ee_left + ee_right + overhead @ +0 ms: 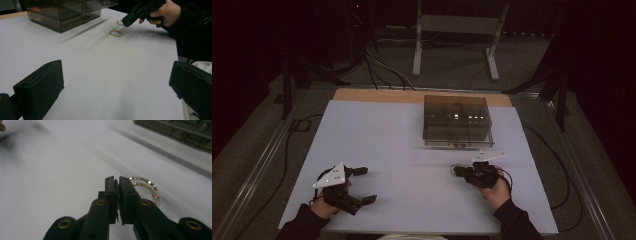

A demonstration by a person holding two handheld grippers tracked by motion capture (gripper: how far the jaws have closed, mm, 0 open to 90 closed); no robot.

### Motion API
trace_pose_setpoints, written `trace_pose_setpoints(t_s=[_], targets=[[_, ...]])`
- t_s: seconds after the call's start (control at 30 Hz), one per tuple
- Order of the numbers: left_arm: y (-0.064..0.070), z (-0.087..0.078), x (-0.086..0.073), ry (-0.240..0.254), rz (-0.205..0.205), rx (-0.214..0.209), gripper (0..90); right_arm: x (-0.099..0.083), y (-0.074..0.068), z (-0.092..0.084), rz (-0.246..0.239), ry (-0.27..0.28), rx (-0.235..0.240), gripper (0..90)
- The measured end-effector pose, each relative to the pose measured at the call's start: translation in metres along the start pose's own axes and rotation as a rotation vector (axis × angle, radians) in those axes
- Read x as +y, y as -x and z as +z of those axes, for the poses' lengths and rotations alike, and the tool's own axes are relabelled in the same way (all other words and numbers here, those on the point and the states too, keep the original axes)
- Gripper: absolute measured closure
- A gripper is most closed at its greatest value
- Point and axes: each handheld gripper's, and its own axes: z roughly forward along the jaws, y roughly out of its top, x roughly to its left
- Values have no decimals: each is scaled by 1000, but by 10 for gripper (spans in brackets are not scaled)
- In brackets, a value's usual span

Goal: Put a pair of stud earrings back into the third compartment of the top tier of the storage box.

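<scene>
**Desk:** What's in the shot?

**Photographer:** Seen from above, a person works two claws over a white bench (402, 150). The right claw (116, 179) has its jaws pinched nearly together on a gold beaded bracelet (147, 185), whose loop shows just to one side of the tips. It sits in front of the smoky clear organiser box (457, 121), on the person's side of it.

**Desk:** And a second bracelet?

**Photographer:** Yes, in the left gripper view another gold ring-shaped bracelet (116, 33) lies flat on the bench, just beside the held one and a little farther from the box.

**Desk:** The left claw?

**Photographer:** The left claw (364, 185) stands wide, nothing between its jaws, well apart from the box and off to its left near the person's edge.
</scene>
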Motion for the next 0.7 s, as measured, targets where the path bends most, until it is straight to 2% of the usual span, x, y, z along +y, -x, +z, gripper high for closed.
trace_pose_setpoints(t_s=[0.7], targets=[[-1,1,0,1,-4,-3,5,10,-7,-23,-15,56,8,864]])
